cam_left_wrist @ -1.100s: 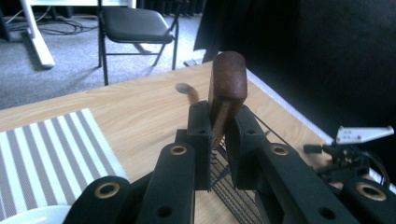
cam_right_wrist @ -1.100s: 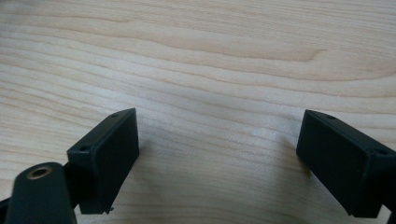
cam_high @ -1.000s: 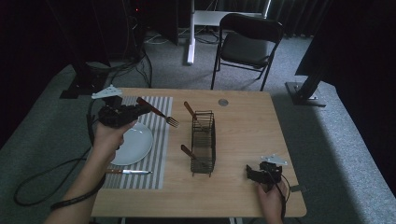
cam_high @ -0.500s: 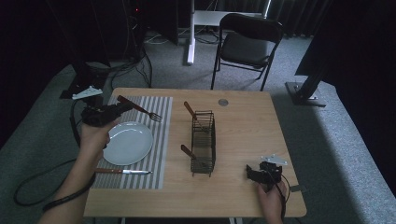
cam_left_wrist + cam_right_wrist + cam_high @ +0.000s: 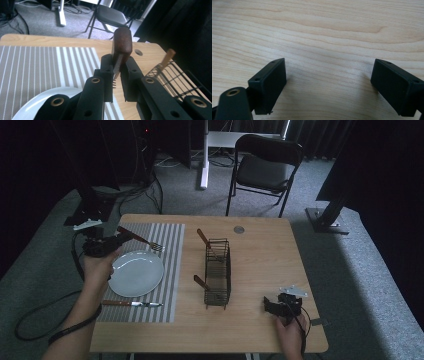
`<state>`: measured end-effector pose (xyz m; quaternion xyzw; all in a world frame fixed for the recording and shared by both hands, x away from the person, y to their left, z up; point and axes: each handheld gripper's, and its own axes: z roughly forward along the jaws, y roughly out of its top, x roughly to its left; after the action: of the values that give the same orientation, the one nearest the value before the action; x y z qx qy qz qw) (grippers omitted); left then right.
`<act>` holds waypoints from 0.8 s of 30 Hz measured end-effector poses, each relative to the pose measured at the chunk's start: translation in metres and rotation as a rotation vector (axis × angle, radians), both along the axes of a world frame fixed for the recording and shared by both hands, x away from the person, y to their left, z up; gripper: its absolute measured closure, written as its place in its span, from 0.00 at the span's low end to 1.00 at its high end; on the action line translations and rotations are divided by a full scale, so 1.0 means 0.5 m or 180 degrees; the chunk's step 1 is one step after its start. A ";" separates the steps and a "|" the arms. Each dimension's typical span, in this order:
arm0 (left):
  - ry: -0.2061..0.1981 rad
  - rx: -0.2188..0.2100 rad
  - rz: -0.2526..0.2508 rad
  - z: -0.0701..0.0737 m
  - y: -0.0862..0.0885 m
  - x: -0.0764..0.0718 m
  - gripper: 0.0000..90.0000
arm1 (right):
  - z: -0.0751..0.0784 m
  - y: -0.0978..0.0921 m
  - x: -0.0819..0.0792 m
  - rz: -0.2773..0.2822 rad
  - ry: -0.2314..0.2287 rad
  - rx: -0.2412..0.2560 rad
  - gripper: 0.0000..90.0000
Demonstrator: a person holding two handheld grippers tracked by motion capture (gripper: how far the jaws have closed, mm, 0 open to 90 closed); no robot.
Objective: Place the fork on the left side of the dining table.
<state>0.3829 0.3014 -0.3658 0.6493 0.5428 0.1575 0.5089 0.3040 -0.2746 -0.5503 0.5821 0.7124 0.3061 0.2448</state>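
My left gripper [image 5: 121,239] hovers at the table's left edge, just beyond the white plate [image 5: 136,272], shut on a fork [image 5: 145,241] with a dark wooden handle. The fork's tines point right over the striped placemat [image 5: 170,235]. In the left gripper view the handle [image 5: 121,45] sticks up between the two jaws, and my left gripper [image 5: 116,75] is clamped on the metal neck. Near the front right corner my right gripper [image 5: 270,306] rests low, and in its own view my right gripper [image 5: 328,85] stands wide open over bare wood.
A wood-handled knife [image 5: 131,303] lies on the placemat in front of the plate. A black wire basket [image 5: 218,272] at the table's middle holds two wood-handled utensils [image 5: 204,238]. A small round disc [image 5: 239,229] lies near the far edge. A black chair [image 5: 265,165] stands behind the table.
My left gripper has carried the fork leftward, from over the placemat's middle toward the table's left edge. The right gripper has stayed put.
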 end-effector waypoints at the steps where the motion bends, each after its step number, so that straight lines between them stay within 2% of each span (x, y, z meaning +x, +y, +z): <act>1: 0.0011 -0.0015 0.0037 -0.005 0.004 0.003 0.90 | 0.000 0.000 0.000 0.0000 0.0000 0.0000 0.14; 3: 0.0029 -0.0029 0.0090 -0.015 0.012 0.010 0.90 | 0.000 0.000 0.000 -0.0001 0.0001 0.0001 0.14; 5: 0.0049 -0.0125 0.0143 -0.030 0.020 0.016 0.90 | 0.000 0.000 0.000 0.0000 0.0001 0.0001 0.14; 11: 0.0077 -0.0247 0.0270 -0.060 0.032 0.031 0.90 | 0.000 0.000 0.000 0.0000 0.0001 0.0001 0.14; 12: 0.0075 -0.0230 0.0261 -0.061 0.033 0.032 0.90 | 0.000 0.000 0.000 0.0000 0.0001 0.0001 0.14; 13: 0.0059 -0.0202 0.0319 -0.065 0.032 0.035 0.90 | 0.000 0.000 0.000 -0.0001 0.0001 0.0002 0.14; 18: 0.0064 -0.0226 0.0332 -0.079 0.034 0.050 0.90 | 0.000 0.000 0.000 0.0000 0.0000 0.0000 0.14; 20: 0.0068 -0.0161 0.0369 -0.089 0.031 0.055 0.90 | 0.000 0.000 0.000 0.0000 0.0000 0.0000 0.14; 23: 0.0136 -0.0300 0.0376 -0.111 0.028 0.062 0.90 | 0.000 0.000 0.000 0.0000 -0.0001 0.0000 0.14; 24: 0.0158 -0.0293 0.0386 -0.115 0.026 0.065 0.90 | 0.000 0.000 0.000 0.0001 0.0000 0.0000 0.14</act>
<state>0.4153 0.3146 -0.4234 0.5948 0.6003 0.1467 0.5141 0.3040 -0.2746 -0.5504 0.5821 0.7124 0.3061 0.2448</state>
